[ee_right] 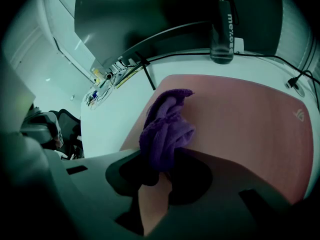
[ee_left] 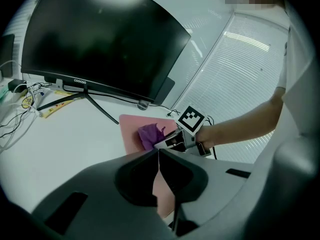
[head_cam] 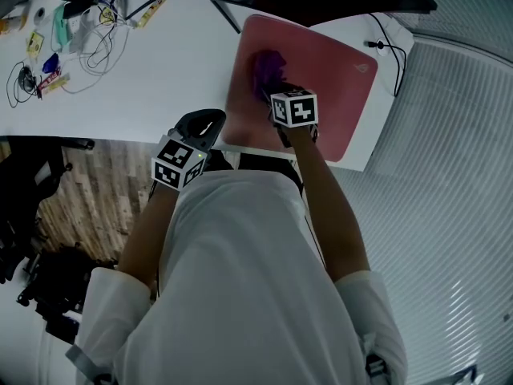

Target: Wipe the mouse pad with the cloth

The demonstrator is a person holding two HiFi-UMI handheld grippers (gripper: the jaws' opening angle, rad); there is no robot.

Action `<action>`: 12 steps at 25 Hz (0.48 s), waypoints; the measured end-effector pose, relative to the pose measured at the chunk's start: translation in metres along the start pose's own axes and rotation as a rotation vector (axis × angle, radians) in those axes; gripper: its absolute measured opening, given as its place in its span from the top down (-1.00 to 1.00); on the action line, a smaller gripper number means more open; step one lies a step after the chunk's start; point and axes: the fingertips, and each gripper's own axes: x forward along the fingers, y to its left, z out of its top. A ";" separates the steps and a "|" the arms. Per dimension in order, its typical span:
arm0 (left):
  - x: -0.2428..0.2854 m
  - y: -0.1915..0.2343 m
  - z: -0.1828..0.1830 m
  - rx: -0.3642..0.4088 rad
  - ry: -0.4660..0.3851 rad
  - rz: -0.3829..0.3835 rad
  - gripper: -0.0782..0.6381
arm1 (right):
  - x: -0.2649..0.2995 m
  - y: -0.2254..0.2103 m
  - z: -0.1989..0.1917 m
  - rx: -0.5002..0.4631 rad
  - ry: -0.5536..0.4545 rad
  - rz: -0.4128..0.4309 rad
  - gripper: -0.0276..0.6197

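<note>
Jaws of the right gripper (ee_right: pixel 162 173) are clamped on the purple cloth (ee_right: pixel 166 128), which hangs bunched from their tips and rests on the pink mouse pad (ee_right: pixel 240 134). That pad lies at the right end of the white worktop (head_cam: pixel 160 79), running from near the back edge almost to the front edge. The cloth sits on its left half, toward the back. The left gripper (ee_left: pixel 158 150) has its jaws pressed together with nothing between them. It is held at the worktop's front edge, just beside the pad's left side.

Behind the pad, a dark curved monitor (ee_left: pixel 100 39) stands along the back edge on a thin splayed stand (ee_left: pixel 92 103), one leg reaching close to the pad's back left corner. A dark bottle (ee_right: pixel 221 34) stands upright just behind the pad. A black cable (ee_right: pixel 299 79) ends near the pad's back right corner. Loose wires (head_cam: pixel 96 42) and small items clutter the worktop's far left end, well apart from the pad.
</note>
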 end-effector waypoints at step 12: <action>0.031 -0.038 0.003 0.025 0.010 -0.001 0.72 | -0.025 -0.050 -0.020 0.043 -0.027 -0.020 0.57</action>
